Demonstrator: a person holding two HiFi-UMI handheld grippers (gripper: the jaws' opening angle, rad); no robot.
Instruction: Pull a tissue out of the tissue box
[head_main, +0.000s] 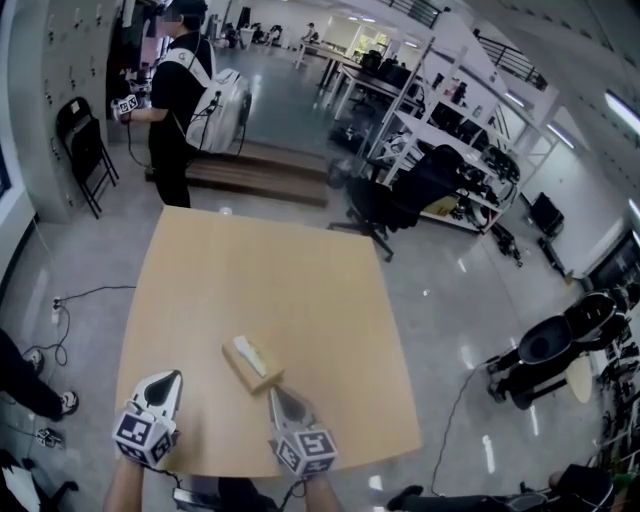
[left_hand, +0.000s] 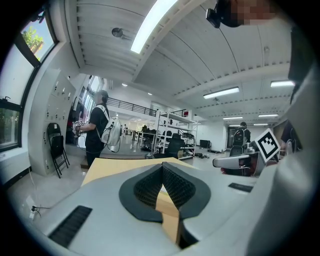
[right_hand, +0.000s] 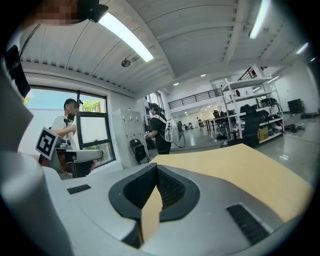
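A tan tissue box (head_main: 252, 364) lies on the wooden table (head_main: 250, 270) near its front edge, with a bit of white tissue (head_main: 243, 349) showing at its top. My right gripper (head_main: 274, 393) is shut and empty, its tip just short of the box's near end. The left gripper (head_main: 176, 378) hangs over the table's front left, a good way left of the box; its jaws meet at the tip with nothing between them. In the left gripper view (left_hand: 162, 167) and the right gripper view (right_hand: 156, 167) only bare tabletop lies ahead; the box is hidden there.
A person with a white backpack (head_main: 185, 90) stands beyond the table's far edge. A folding chair (head_main: 85, 150) stands by the left wall, and a black office chair (head_main: 400, 200) off the far right corner. Cables (head_main: 70, 300) trail on the floor at left.
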